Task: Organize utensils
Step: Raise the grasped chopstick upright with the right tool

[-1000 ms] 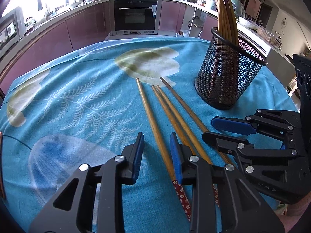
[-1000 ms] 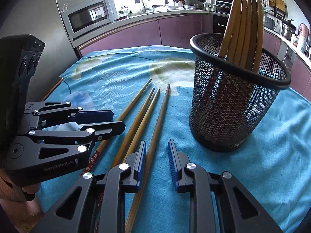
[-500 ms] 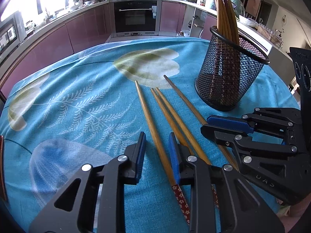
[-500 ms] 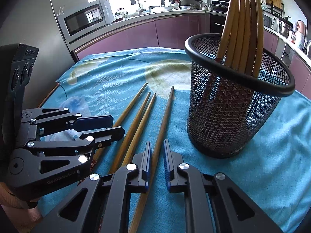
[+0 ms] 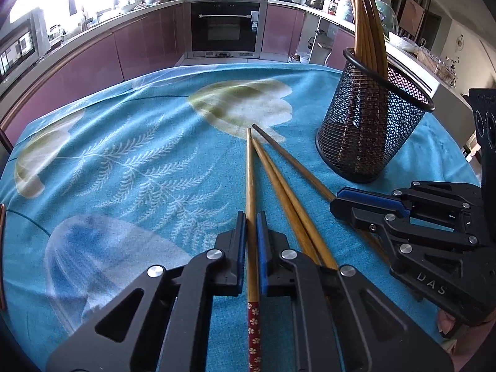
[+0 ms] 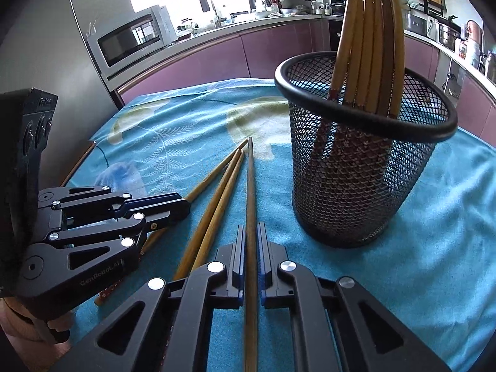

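Both grippers (left gripper (image 5: pixel 251 228), right gripper (image 6: pixel 251 238)) tilt down, each clamping one chopstick (image 5: pixel 250 173).

Left gripper (image 5: pixel 251 226) near-left, tilted down, jaws clamped shut. Right gripper (image 6: pixel 251 238) near-right beside it, tilted down, also clamped.
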Available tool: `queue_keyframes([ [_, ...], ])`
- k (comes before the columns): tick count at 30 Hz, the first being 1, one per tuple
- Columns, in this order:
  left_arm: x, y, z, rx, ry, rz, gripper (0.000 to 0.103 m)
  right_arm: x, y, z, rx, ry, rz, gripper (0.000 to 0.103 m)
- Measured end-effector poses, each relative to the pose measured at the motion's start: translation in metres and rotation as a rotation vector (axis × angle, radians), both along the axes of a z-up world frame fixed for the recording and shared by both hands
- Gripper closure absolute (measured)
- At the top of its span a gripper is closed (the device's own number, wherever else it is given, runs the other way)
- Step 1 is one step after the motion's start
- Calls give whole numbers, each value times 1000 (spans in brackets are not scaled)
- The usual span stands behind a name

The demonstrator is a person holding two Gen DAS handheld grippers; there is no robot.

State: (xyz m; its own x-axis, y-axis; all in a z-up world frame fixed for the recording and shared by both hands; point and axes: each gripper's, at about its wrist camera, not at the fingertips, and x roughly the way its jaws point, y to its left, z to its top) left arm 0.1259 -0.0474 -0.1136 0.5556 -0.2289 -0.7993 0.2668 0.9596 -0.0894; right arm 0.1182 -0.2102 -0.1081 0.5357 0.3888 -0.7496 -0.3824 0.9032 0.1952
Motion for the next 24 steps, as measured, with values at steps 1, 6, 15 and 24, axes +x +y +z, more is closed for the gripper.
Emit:
queue_keyframes([
  [1,0,0,0,-3,0,1,95,-1,0,1,4,-1,0,97],
  [6,-4,4,3,-14,-3,5,95,-4,-3,6,29,-3,6,97],
  [15,-14,9,19,-43,-38,4,95,-15,-9,19,75,-27,27,97],
  [24,-28,13,38,-79,-74,-5,95,-28,-15,34,117,-61,46,97],
])
